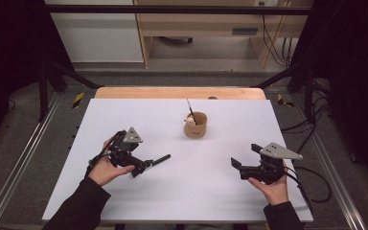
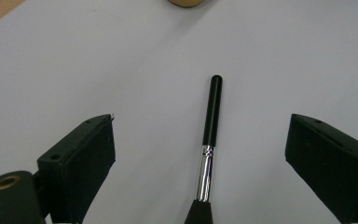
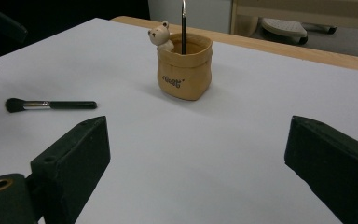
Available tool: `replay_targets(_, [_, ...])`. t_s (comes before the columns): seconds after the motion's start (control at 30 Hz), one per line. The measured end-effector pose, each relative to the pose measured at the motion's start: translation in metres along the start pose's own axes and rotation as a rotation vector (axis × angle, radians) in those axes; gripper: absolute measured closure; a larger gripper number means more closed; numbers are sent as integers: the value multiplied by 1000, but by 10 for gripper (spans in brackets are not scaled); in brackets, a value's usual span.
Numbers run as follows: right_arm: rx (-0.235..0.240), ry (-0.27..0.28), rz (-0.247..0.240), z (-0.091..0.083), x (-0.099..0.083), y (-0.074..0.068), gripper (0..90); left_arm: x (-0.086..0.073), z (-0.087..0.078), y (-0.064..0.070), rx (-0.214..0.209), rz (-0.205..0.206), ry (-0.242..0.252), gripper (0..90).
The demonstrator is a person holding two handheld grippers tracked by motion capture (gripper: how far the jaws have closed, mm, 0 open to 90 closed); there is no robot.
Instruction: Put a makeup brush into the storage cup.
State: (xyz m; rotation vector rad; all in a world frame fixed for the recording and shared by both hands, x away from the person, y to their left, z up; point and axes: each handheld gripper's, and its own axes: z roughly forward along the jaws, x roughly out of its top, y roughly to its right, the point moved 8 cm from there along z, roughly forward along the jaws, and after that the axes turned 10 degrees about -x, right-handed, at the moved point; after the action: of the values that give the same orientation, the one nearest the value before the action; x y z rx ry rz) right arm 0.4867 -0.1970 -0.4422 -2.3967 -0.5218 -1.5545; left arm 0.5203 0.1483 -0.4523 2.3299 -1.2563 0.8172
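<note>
Lying flat on the white worktop [image 1: 182,191], the black brush [image 2: 211,122] sits between the wide-apart jaws of the left tool [image 2: 200,154], not gripped. One thin brush [image 3: 183,28] already stands in the tan bear cup [image 3: 185,70]. Picking up and dropping in is left. The right tool [image 3: 198,154] waits, jaws apart, holding nothing.
</note>
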Motion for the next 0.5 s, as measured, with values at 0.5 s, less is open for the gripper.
replay_targets(0.5, [7,-5,-8,2,-1,-2,91,-6,24,-1,-27,54,-139,135])
